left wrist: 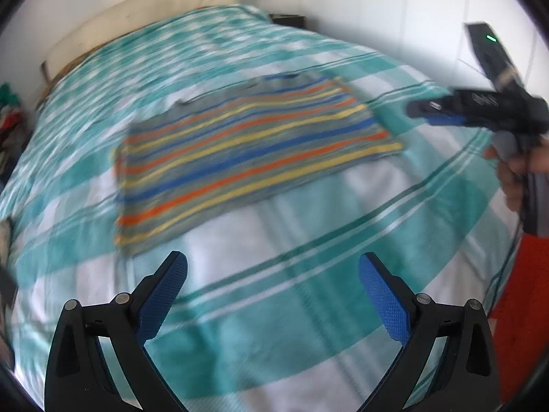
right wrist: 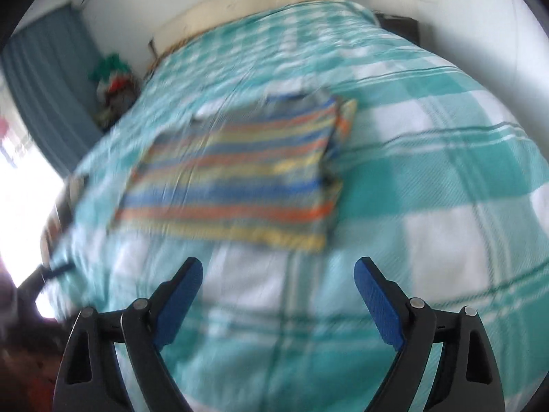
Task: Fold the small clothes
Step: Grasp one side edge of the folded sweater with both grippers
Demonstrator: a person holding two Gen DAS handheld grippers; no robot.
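Left gripper (left wrist: 272, 274): fingers spread wide apart, blue pads facing each other, nothing between them; it hangs above the bedspread, on the near side of the garment.
Right gripper (right wrist: 278, 279): fingers likewise spread wide in its own wrist view, holding nothing, over a white and teal patch of the bedspread just short of the garment's near edge.
Right gripper seen from the left wrist (left wrist: 435, 111): at the right edge of that view, side-on, its blue-tipped fingers pointing toward the garment's right corner, apart from the cloth; a hand (left wrist: 514, 175) wraps its handle, and a small green light shows on its upper body.
Striped garment (left wrist: 254, 158): lies flat on the bed in a roughly rectangular shape, with orange, yellow, blue and grey bands running across it; both views are blurred, so finer detail cannot be told.
Garment's right side (right wrist: 345, 116): a narrow strip of the same striped cloth shows beyond the top layer's edge.
Bedspread (left wrist: 308, 309): teal and white checks with thin dark green lines, covering the whole bed.
Headboard (right wrist: 247, 3): pale, at the far end against a white wall.
Curtain (right wrist: 44, 96): grey-blue, at the far left.
Clothes pile (right wrist: 113, 86): mixed colours, beside the bed's far left corner.
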